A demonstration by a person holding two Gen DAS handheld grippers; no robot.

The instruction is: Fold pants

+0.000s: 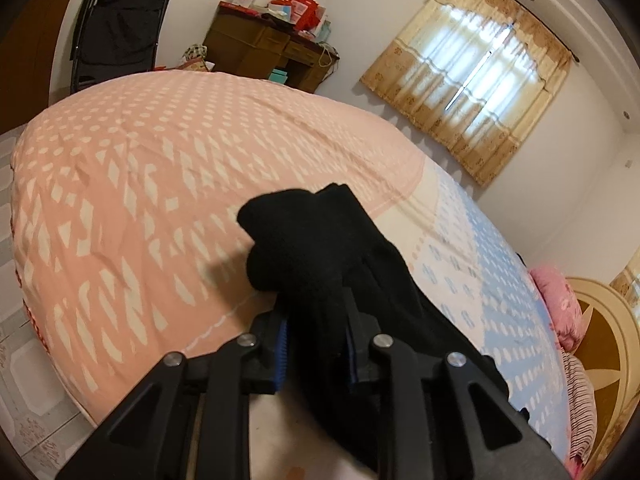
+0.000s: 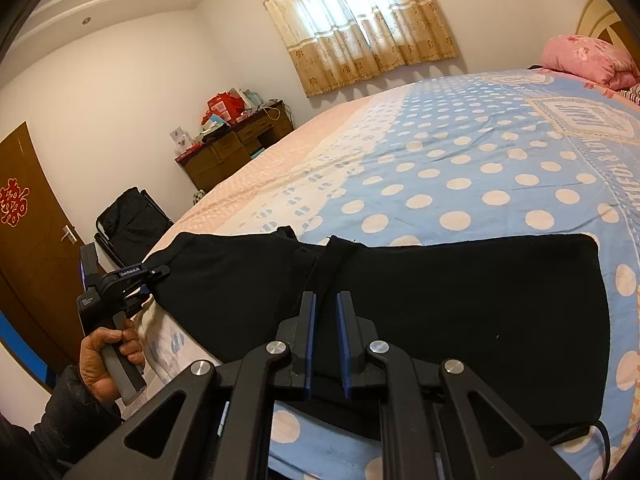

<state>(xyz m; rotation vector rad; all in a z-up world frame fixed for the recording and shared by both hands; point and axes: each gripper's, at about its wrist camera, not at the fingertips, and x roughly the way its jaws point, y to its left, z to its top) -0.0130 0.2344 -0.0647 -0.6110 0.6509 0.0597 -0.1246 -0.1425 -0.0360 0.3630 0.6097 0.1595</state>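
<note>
1. Here, black pants (image 2: pixel 460 304) lie along the bed's (image 2: pixel 460 168) near edge.
2. Left gripper (image 1: pixel 316 332) fingers clamp bunched pants fabric, lifted off that edge.
3. Right gripper (image 2: pixel 326 344) fingers stand slightly apart above the pants, gripping nothing.
4. Bare bedspread stretches beyond toward the pink pillow (image 2: pixel 588 58).

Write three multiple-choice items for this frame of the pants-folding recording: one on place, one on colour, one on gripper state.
1. Where do the pants lie?
A. on the bed
B. on the desk
C. on the floor

2. What colour are the pants?
A. pink
B. black
C. blue

3. What is the left hand-held gripper doing?
A. hanging open above the bed
B. shut on the pants
C. shut on the pillow

Key:
1 A: the right wrist view shows the pants spread across the bed cover with its blue dotted part.
2 B: the cloth is black in both views.
3 B: black cloth is bunched between the left gripper's fingers, while the right hand-held gripper stands slightly open over the pants.
</note>
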